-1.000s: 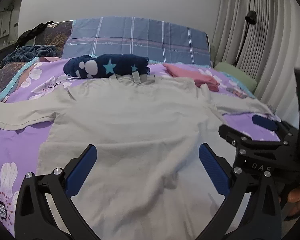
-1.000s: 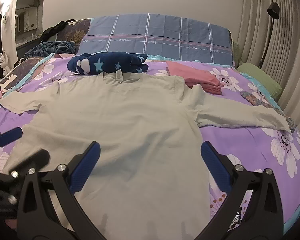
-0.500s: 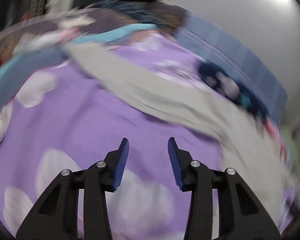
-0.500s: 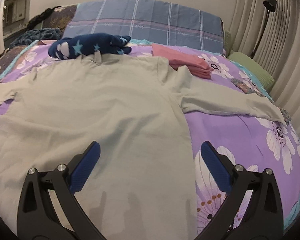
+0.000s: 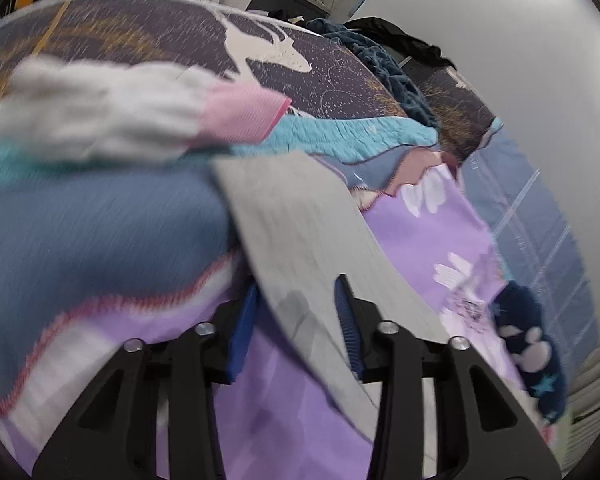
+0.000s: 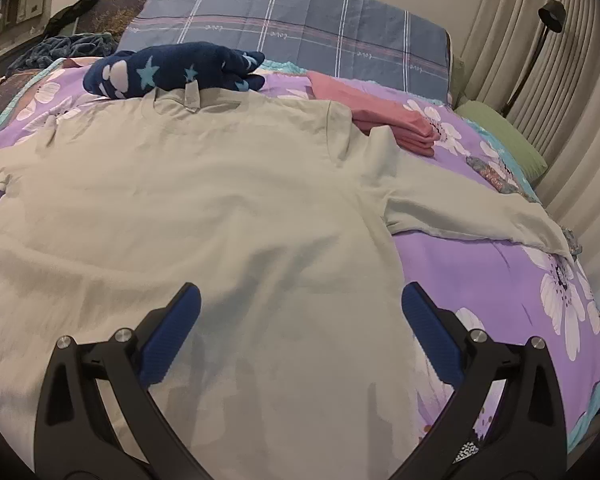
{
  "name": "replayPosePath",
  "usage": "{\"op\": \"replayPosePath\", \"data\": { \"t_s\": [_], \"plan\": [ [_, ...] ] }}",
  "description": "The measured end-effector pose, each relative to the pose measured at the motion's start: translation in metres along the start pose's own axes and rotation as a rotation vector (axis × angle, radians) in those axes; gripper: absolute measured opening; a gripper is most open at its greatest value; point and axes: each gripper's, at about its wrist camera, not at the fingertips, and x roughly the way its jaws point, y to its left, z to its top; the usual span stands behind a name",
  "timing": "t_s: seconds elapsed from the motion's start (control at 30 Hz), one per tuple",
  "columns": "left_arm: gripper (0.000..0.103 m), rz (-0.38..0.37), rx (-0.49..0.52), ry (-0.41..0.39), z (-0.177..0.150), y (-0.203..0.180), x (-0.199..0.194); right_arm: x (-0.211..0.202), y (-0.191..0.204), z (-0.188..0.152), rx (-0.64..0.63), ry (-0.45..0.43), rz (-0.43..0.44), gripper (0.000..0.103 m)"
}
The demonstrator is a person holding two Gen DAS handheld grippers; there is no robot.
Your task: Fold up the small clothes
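A pale grey long-sleeved shirt [image 6: 204,208] lies spread flat on the purple flowered bedsheet [image 6: 500,280], collar towards the pillow. My right gripper [image 6: 300,320] is wide open above the shirt's lower body, holding nothing. In the left wrist view the shirt's left sleeve [image 5: 300,232] runs between the blue pads of my left gripper [image 5: 296,316]. The jaws are partly open and stand on either side of the sleeve, and I cannot tell if they touch it. The view is blurred.
A navy star-patterned garment [image 6: 176,68] lies behind the collar. A folded pink garment [image 6: 380,116] lies at the back right, before a plaid pillow [image 6: 292,28]. A green pillow [image 6: 504,144] and curtains are at the right. White-and-pink cloth [image 5: 120,112] and a blue blanket [image 5: 92,232] lie beyond the sleeve end.
My left gripper swung left away from the shirt's body to the left sleeve and narrowed its jaws around it. My right gripper stayed wide open and moved slightly closer over the shirt.
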Motion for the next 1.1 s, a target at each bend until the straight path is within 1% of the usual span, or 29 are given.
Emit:
{"op": "replayPosePath", "data": {
  "t_s": [0.03,0.07,0.1,0.13,0.17,0.2,0.23,0.27,0.3,0.4,0.47,0.5,0.53,0.6,0.67,0.7,0.77,0.8,0.83,0.87,0.9,0.93,0.97,1.03,1.1],
  "plan": [
    [0.004,0.000,0.013,0.005,0.002,-0.003,0.003,0.002,0.000,0.000,0.006,0.007,0.008,0.101],
    [0.001,-0.011,0.011,0.018,0.005,-0.004,0.003,0.003,0.000,0.000,0.010,0.012,0.015,0.101],
    [0.001,-0.027,-0.002,0.008,0.005,-0.011,0.000,0.004,0.000,0.000,0.015,0.016,0.024,0.101],
    [0.001,-0.052,0.011,-0.008,0.006,-0.019,-0.005,0.005,0.000,0.000,0.017,0.017,0.027,0.101],
    [0.001,-0.085,0.050,-0.024,0.005,-0.034,-0.011,0.006,-0.001,-0.001,0.018,0.017,0.025,0.101],
    [0.001,-0.119,0.117,-0.038,0.000,-0.056,-0.021,0.007,-0.001,-0.001,0.020,0.019,0.018,0.101],
    [0.001,-0.171,0.209,-0.047,-0.010,-0.087,-0.036,0.009,-0.002,-0.001,0.026,0.022,0.016,0.101],
    [0.001,-0.219,0.278,-0.047,-0.020,-0.112,-0.047,0.011,-0.004,-0.002,0.038,0.028,0.020,0.101],
    [0.001,-0.293,0.376,-0.040,-0.039,-0.149,-0.064,0.012,-0.006,-0.002,0.048,0.032,0.027,0.101],
    [0.001,-0.424,0.575,-0.016,-0.092,-0.221,-0.098,0.012,-0.011,-0.005,0.078,0.040,0.053,0.101],
    [0.001,-0.535,0.730,0.025,-0.149,-0.274,-0.120,0.013,-0.015,-0.007,0.088,0.042,0.052,0.101],
    [0.001,-0.564,0.772,0.040,-0.170,-0.285,-0.127,0.012,-0.019,-0.008,0.093,0.041,0.048,0.101],
    [0.002,-0.609,0.843,0.076,-0.204,-0.306,-0.134,0.012,-0.022,-0.010,0.098,0.039,0.043,0.101],
    [0.002,-0.648,0.935,0.128,-0.250,-0.330,-0.136,0.012,-0.032,-0.013,0.114,0.040,0.029,0.101],
    [0.003,-0.664,1.035,0.206,-0.307,-0.351,-0.129,0.013,-0.043,-0.016,0.135,0.042,0.015,0.101],
    [0.005,-0.656,1.071,0.241,-0.329,-0.356,-0.125,0.013,-0.050,-0.018,0.148,0.044,0.007,0.101],
    [0.032,-0.630,1.134,0.294,-0.363,-0.355,-0.116,0.015,-0.062,-0.021,0.173,0.047,-0.001,0.101],
    [0.035,-0.626,1.152,0.306,-0.368,-0.354,-0.111,0.016,-0.067,-0.022,0.180,0.045,0.005,0.101],
    [0.037,-0.616,1.191,0.326,-0.378,-0.353,-0.110,0.016,-0.071,-0.022,0.188,0.040,0.023,0.101],
    [0.039,-0.615,1.197,0.331,-0.378,-0.353,-0.111,0.016,-0.073,-0.022,0.191,0.035,0.041,0.101],
    [0.041,-0.624,1.186,0.327,-0.375,-0.351,-0.114,0.018,-0.075,-0.020,0.193,0.034,0.073,0.101],
    [0.050,-0.652,1.147,0.310,-0.364,-0.348,-0.120,0.019,-0.074,-0.017,0.189,0.036,0.094,0.101],
    [0.056,-0.666,1.126,0.306,-0.355,-0.345,-0.122,0.020,-0.073,-0.013,0.181,0.033,0.118,0.101],
    [0.059,-0.713,1.059,0.285,-0.327,-0.334,-0.135,0.019,-0.065,-0.002,0.156,0.009,0.154,0.094],
    [0.064,-0.708,1.031,0.240,-0.306,-0.325,-0.143,0.015,-0.049,0.012,0.089,-0.022,0.196,0.082]
  ]
}}
